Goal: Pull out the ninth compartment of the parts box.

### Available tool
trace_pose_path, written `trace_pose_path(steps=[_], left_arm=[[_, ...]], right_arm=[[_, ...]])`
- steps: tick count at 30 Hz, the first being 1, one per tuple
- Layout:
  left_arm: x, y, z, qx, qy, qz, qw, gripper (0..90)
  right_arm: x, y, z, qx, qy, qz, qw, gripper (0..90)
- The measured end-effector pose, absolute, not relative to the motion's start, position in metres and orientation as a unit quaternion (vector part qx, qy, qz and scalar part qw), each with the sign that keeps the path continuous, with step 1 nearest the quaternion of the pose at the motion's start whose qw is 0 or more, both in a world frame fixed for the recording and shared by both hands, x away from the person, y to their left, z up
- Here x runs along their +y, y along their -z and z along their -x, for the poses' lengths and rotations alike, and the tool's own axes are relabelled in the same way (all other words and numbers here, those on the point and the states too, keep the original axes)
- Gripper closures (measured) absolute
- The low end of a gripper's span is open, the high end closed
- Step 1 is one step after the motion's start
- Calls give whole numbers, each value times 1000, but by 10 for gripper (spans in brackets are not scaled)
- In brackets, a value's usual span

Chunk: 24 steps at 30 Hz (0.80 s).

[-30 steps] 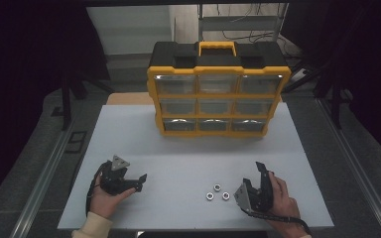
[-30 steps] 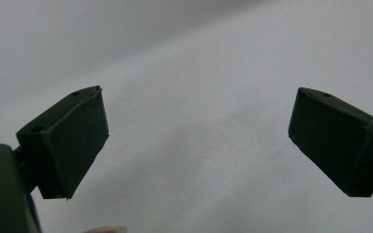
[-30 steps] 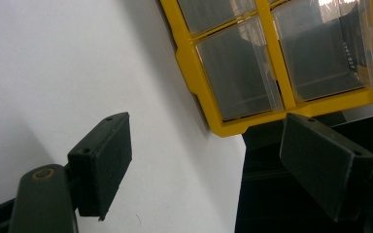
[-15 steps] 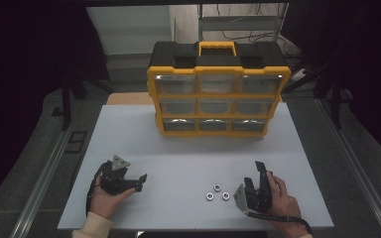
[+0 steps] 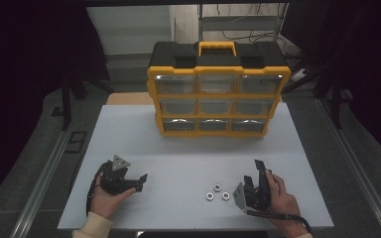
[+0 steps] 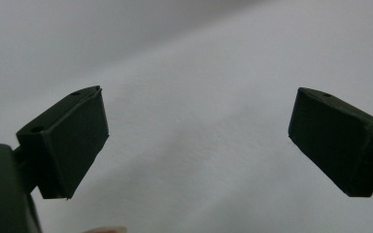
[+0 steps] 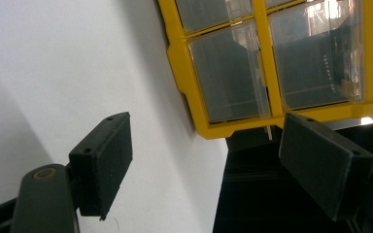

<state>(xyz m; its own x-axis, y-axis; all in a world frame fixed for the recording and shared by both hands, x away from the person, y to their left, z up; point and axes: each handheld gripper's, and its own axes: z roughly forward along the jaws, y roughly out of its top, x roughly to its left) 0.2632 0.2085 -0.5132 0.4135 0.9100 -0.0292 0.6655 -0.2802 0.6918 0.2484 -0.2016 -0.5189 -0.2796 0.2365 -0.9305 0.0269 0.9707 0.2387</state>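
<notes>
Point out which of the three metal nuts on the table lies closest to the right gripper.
The nut farthest right, beside the right gripper. The top nut and the left nut lie farther toward the left gripper.

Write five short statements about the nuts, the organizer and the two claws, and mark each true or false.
1. Three nuts lie loose on the white table. True.
2. The right claw is clamped on a nut. False: its jaws stand open and bare, with the nuts to its left.
3. The yellow organizer stands upright at the far side of the table. True.
4. One drawer of the organizer is pulled out. False: all drawer fronts sit flush.
5. The left claw is open with nothing between its jaws. True.
</notes>
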Motion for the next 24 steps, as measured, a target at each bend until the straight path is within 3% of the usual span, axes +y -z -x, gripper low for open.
trace_pose_path(steps=[24], left_arm=[[209,513,-263,506,-191,-777,321,76]], right_arm=[[-191,515,-268,787,-86,-77,606,206]])
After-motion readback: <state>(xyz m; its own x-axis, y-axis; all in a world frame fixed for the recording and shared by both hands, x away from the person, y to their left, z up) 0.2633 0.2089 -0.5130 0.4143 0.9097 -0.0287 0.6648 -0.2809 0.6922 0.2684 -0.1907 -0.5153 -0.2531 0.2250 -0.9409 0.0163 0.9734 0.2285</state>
